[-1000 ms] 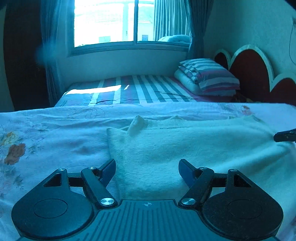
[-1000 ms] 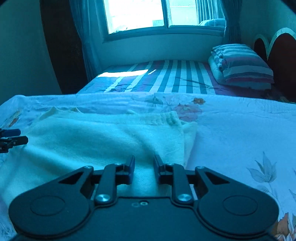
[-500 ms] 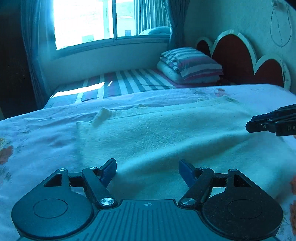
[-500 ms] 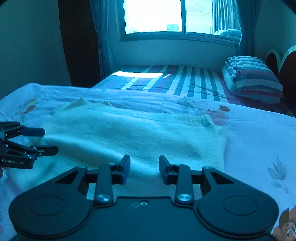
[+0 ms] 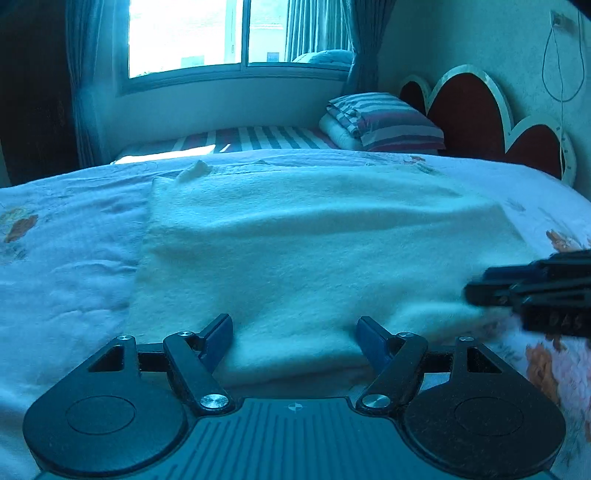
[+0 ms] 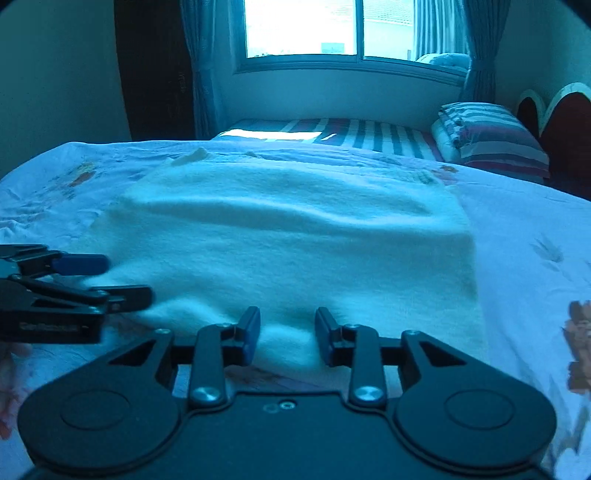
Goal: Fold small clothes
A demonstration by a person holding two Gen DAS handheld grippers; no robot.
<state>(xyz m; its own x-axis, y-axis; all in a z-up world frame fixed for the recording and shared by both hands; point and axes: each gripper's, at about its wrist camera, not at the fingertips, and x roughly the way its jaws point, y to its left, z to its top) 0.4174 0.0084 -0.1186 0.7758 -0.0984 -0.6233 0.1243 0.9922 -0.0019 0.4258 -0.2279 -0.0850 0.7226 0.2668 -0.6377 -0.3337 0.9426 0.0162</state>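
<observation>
A cream fuzzy garment (image 5: 314, 251) lies folded flat on the floral bedsheet (image 5: 66, 258); it also shows in the right wrist view (image 6: 295, 240). My left gripper (image 5: 295, 332) is open, its fingers astride the garment's near edge. My right gripper (image 6: 286, 332) is open, narrower, at the same near edge further right. The right gripper shows at the right edge of the left wrist view (image 5: 532, 291). The left gripper shows at the left of the right wrist view (image 6: 74, 284).
A second bed with a striped sheet (image 5: 255, 138) and folded striped bedding (image 5: 384, 122) lies behind. A scalloped red headboard (image 5: 476, 110) stands at the right. A window (image 6: 332, 29) and curtains are at the back wall.
Both grippers have drawn back and lowered to the garment's near edge. The right gripper's jaws have opened wider. The garment lies as before.
</observation>
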